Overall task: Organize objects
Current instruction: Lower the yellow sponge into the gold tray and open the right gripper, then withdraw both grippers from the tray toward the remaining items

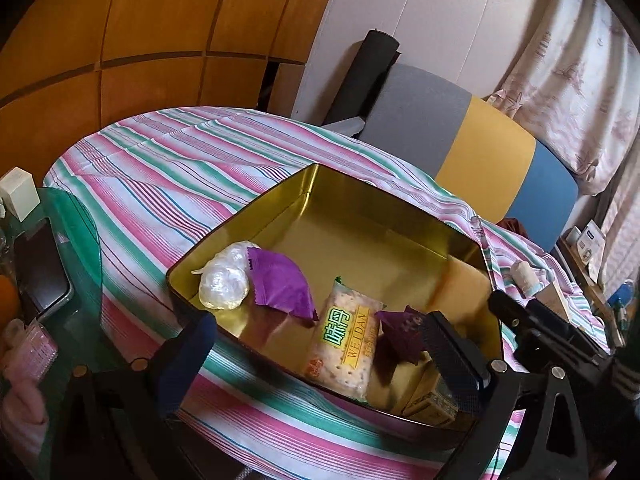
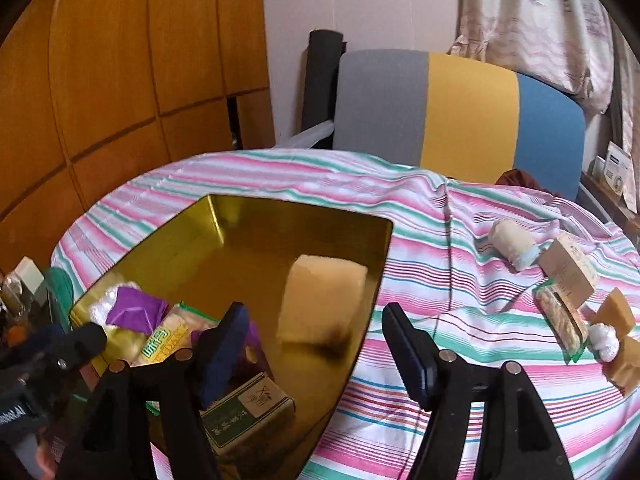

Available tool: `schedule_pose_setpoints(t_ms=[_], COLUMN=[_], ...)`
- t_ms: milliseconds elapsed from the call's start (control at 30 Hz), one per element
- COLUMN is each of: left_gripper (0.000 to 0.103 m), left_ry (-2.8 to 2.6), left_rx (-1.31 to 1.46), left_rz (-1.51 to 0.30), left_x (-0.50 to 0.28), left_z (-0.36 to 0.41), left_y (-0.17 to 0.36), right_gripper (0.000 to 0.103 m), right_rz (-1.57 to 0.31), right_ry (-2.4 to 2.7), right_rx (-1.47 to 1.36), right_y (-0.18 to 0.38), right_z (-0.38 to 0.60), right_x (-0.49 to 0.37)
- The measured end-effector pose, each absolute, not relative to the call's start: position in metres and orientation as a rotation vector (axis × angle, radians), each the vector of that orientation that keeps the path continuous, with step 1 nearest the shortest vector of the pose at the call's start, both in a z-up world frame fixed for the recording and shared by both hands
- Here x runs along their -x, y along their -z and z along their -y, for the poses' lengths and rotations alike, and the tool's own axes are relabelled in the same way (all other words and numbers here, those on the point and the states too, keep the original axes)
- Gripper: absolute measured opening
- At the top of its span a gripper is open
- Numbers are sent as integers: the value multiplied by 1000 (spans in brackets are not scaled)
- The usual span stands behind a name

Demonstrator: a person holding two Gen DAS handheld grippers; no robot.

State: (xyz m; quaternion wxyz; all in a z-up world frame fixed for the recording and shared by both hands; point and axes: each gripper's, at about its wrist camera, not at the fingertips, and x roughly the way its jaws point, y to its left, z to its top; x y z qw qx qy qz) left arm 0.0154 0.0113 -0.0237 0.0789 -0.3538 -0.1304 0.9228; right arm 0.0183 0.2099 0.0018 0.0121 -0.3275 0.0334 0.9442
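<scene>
Striped cloth; R fingers apart, empty.

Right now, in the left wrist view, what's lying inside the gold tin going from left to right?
Clear plastic bundle → bright purple packet → Weidan cracker pack → dark purple packet → small green-and-cream box.

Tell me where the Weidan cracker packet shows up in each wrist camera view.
Left wrist: cracker packet lies lower centre, inside the gold tin.
Right wrist: cracker packet sits lower left, partly hidden by a gripper finger.
Shared landmark: purple wrapper beside it.
</scene>
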Motion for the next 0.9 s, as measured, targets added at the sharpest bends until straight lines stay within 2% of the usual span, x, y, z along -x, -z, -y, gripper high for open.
schedule_pose_setpoints(t_ms=[200, 900], left_gripper=[103, 103], left_ry=[-2734, -2615], left_rx=[1056, 956], left_rz=[377, 204], left_x=[-19, -48], left_z=[-18, -64], left_y=[24, 18], right_gripper=[70, 70], right_rz=[-243, -328], right_ry=[-2932, -2868], right_rx=[1016, 987], right_y=[-3, 6], right_z=[-224, -259], right_x=[-29, -58])
